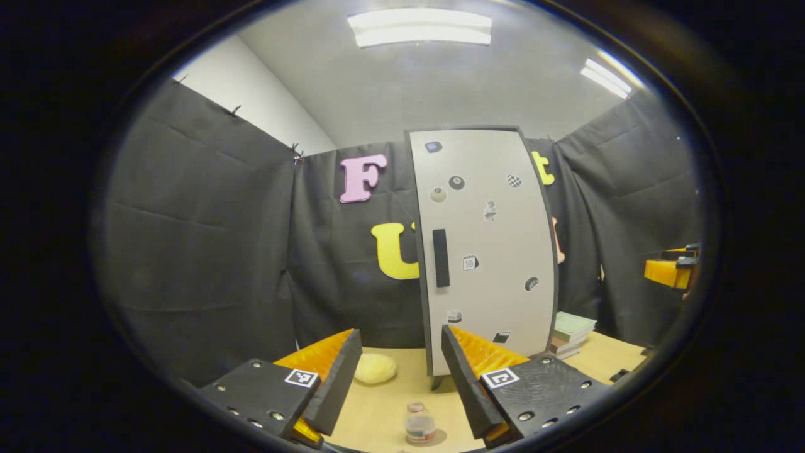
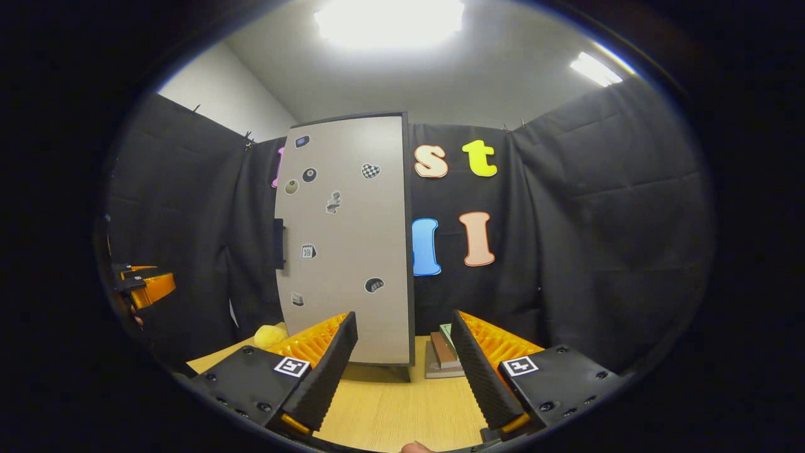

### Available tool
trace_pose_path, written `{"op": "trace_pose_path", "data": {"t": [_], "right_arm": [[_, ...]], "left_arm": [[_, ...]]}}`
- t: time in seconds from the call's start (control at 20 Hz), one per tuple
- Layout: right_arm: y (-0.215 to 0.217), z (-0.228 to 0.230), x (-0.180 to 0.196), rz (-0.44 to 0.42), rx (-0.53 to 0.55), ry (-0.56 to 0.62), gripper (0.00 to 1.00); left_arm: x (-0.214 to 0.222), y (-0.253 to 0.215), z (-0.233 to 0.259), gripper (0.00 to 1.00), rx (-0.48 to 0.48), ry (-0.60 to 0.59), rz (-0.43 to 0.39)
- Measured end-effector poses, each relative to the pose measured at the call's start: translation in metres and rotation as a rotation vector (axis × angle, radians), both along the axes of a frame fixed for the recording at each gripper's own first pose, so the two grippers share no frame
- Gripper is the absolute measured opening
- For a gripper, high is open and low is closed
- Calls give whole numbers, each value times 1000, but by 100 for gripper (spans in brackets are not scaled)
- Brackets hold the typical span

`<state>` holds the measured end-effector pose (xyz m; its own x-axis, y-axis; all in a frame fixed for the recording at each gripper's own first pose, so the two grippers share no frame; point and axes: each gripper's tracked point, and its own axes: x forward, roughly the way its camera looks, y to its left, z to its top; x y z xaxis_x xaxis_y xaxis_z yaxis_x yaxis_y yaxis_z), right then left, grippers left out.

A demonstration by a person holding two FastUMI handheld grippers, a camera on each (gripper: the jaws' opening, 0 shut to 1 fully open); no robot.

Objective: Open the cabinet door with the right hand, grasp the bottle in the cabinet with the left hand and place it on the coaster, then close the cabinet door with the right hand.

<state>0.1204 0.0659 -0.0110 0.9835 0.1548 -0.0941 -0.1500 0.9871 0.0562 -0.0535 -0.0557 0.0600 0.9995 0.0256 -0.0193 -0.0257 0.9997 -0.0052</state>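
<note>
Left gripper view: left gripper (image 1: 396, 377) gaping wide, empty. The small clear plastic bottle (image 1: 419, 423) sits on the round coaster (image 1: 436, 436) just below its fingers. Looks light and slick; grab mid-body.

Right gripper view: right gripper (image 2: 402, 368) spread open too, with the tall grey cabinet door (image 2: 346, 239) ahead-left, looks closed. Stiff panel; take its black handle (image 2: 278, 244).

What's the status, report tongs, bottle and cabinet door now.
Left tongs open, empty. Right tongs open, empty. Bottle upright on coaster, cabinet door shut. Nothing in the way.
</note>
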Motion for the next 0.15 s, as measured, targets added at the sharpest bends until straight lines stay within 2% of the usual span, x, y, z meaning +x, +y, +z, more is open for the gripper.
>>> {"op": "trace_pose_path", "data": {"t": [0.15], "right_arm": [[3,-1,4,-3,-2,8,95]], "left_arm": [[1,2,-2,78,-6,2,1]]}}
